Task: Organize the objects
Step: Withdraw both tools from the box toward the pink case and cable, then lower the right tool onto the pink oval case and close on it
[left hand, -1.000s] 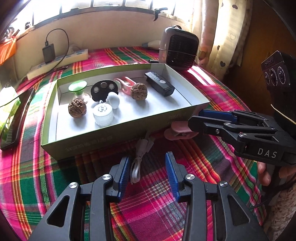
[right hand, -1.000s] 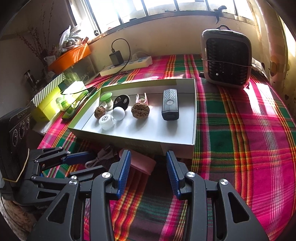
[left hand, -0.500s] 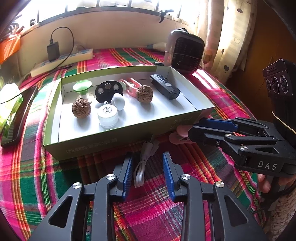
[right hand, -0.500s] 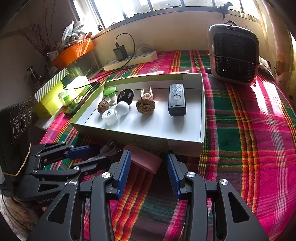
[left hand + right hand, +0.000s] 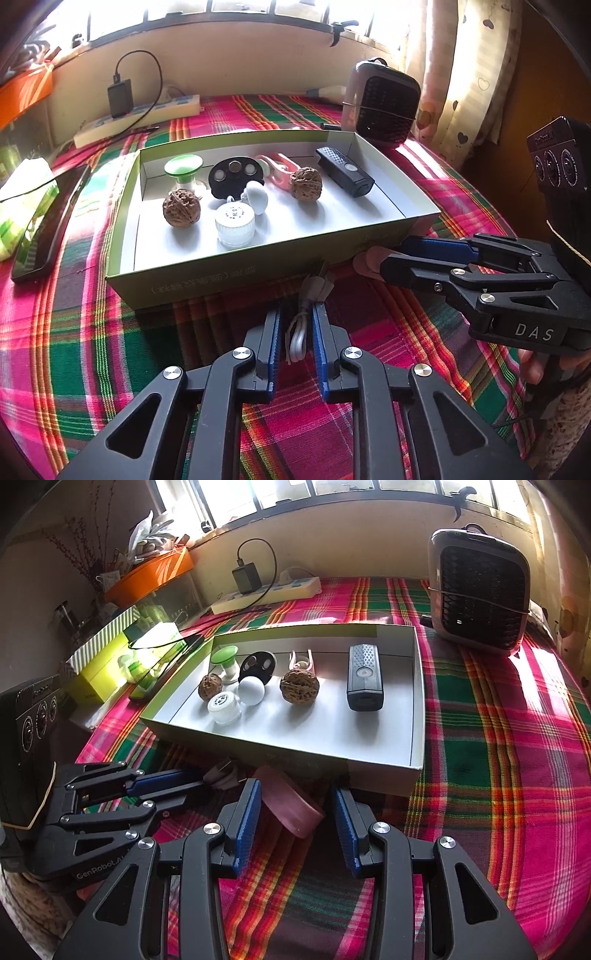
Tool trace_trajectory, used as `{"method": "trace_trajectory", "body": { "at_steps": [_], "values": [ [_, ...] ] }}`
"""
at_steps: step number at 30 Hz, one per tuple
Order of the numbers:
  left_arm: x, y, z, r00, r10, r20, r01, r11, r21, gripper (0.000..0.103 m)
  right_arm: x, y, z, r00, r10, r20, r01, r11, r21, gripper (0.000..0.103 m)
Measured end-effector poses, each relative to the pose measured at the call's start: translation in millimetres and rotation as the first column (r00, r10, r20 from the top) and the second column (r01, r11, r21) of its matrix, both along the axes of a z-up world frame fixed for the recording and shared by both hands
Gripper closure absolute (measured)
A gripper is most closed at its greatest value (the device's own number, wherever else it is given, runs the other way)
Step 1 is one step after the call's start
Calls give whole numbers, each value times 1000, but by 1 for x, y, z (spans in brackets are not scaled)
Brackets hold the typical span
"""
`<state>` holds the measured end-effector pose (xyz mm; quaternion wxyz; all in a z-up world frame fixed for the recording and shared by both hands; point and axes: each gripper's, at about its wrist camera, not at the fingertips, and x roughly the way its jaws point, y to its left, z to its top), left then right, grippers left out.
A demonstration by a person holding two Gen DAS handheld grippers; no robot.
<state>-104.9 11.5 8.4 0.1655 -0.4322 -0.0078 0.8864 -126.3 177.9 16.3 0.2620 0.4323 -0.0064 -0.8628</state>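
Observation:
A coiled white cable (image 5: 297, 338) lies on the plaid cloth in front of the green box (image 5: 221, 282). My left gripper (image 5: 296, 314) is closing its jaws on the cable, and the blue pads (image 5: 274, 332) touch its sides. My right gripper (image 5: 295, 792) stands open around a flat pink piece (image 5: 291, 808) that leans towards its left pad (image 5: 247, 812); the other pad is clear of it. In the left wrist view the right gripper (image 5: 393, 256) reaches in from the right. The box (image 5: 415, 701) holds two walnuts (image 5: 181, 213), a white cap (image 5: 235, 225), a black remote (image 5: 363, 682) and several small items.
A dark heater (image 5: 480, 594) stands at the back right, close to the box. A power strip with a charger (image 5: 140, 114) lies by the wall. A black phone (image 5: 48, 229) and a green pack (image 5: 22, 206) sit left of the box. A person's fingers (image 5: 532, 365) hold the right gripper.
The left jaws have come together around the white cable. The right gripper has kept its opening around the pink piece and barely moved.

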Motion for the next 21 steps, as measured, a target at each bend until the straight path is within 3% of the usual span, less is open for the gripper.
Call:
{"method": "trace_trajectory", "body": {
  "at_steps": [13, 21],
  "values": [
    [8, -18, -1, 999, 38, 4, -38, 999, 31, 88, 17, -25, -2, 996, 85, 8, -86, 995, 42, 62],
    [8, -27, -2, 998, 61, 4, -61, 997, 47, 88, 16, -34, -7, 1000, 29, -11, -28, 992, 120, 62]
  ]
}}
